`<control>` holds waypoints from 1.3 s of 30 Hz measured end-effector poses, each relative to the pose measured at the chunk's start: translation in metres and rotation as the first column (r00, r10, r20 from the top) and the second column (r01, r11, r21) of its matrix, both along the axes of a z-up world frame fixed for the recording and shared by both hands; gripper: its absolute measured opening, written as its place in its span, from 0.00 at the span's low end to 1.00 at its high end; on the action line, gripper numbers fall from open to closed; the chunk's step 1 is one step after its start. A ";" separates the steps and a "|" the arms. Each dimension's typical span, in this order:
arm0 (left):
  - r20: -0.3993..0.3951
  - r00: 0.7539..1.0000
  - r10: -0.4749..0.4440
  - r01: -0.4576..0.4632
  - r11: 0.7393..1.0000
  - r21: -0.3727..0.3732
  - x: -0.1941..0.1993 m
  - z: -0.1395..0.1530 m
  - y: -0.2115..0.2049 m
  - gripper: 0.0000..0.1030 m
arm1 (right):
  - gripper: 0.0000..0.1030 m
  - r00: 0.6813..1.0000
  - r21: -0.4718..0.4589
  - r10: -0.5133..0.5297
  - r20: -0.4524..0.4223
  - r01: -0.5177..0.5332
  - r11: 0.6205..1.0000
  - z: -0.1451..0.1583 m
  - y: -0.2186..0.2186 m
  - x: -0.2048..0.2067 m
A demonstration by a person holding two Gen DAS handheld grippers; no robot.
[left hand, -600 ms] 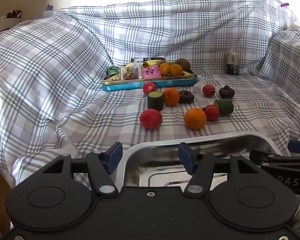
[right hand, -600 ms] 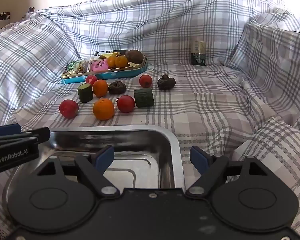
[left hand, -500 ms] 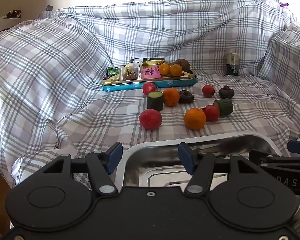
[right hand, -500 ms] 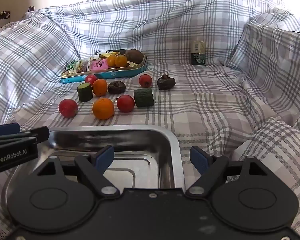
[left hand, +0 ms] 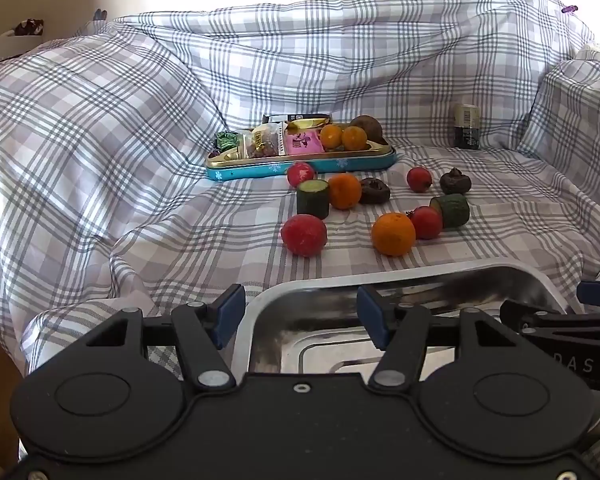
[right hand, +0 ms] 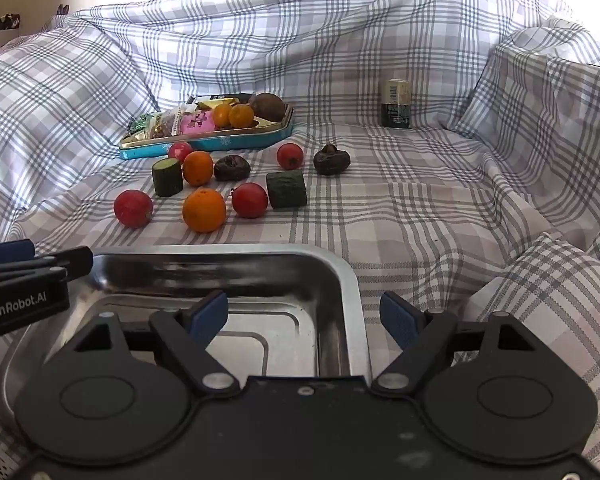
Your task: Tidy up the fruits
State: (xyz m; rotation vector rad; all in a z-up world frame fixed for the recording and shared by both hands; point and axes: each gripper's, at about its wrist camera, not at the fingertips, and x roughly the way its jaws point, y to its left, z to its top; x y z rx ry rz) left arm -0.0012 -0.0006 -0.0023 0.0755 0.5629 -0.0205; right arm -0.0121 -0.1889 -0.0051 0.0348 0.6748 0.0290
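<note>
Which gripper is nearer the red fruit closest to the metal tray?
Left. The left gripper sits almost straight behind the red fruit; the right gripper is off to its right.

We hold the left gripper (left hand: 300, 314) with its jaws wide apart and nothing between them, over the near-left corner of a steel tray (left hand: 420, 276). Beyond it, on the checked cloth (left hand: 120, 160), lie a red apple (left hand: 304, 234) and an orange (left hand: 393, 233), apart.
</note>
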 end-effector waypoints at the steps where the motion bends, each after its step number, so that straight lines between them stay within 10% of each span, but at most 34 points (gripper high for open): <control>1: 0.001 1.000 -0.001 0.001 1.000 0.000 0.000 0.000 0.000 0.63 | 0.83 1.000 -0.001 0.000 -0.001 0.000 1.000 0.000 0.000 0.000; 39: -0.001 1.000 -0.002 0.002 1.000 -0.007 0.000 -0.002 0.003 0.63 | 0.83 1.000 -0.021 0.005 0.016 -0.005 1.000 0.000 0.002 -0.001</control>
